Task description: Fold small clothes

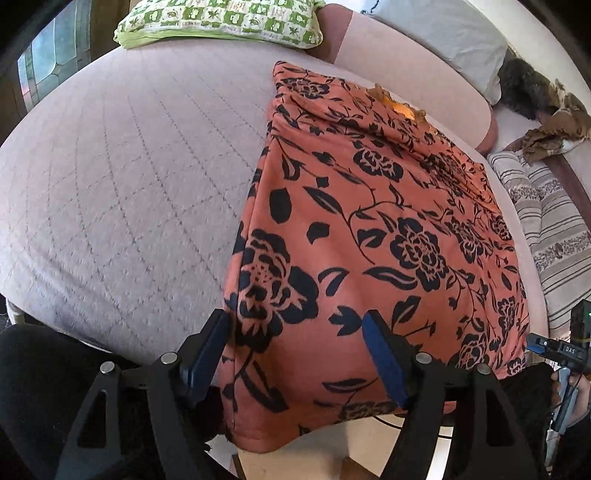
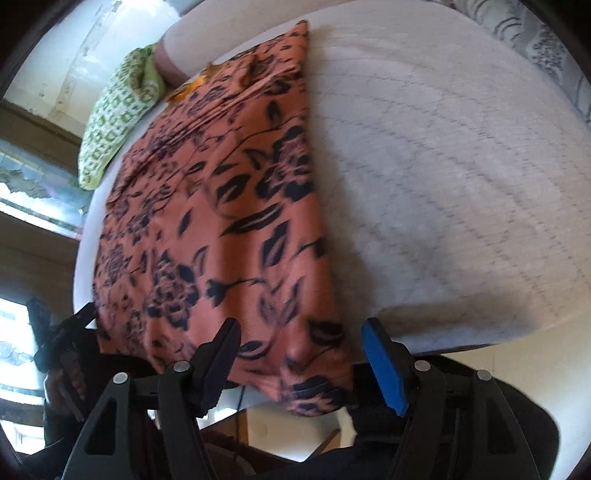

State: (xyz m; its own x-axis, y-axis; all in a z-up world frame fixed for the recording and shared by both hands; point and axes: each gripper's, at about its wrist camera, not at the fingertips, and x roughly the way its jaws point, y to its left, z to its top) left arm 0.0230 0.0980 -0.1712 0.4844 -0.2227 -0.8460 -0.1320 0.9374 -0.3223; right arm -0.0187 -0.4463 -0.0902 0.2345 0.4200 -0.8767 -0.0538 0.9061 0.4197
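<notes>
An orange garment with a black flower print (image 1: 369,221) lies flat on a pale quilted mattress (image 1: 129,184). Its near hem hangs over the mattress edge. My left gripper (image 1: 299,350) is open, and the garment's near left corner lies between its spread fingers with no pad pressing on it. In the right wrist view the same garment (image 2: 221,221) runs along the left of the mattress (image 2: 443,184). My right gripper (image 2: 301,354) is open over the garment's other near corner. Each gripper shows at the edge of the other's view: the right one (image 1: 554,350) and the left one (image 2: 62,339).
A green patterned pillow (image 1: 221,22) and a grey pillow (image 1: 443,40) lie at the far end of the bed. Striped bedding (image 1: 546,221) and a brown crumpled cloth (image 1: 554,125) lie to the right. Floor shows below the near mattress edge.
</notes>
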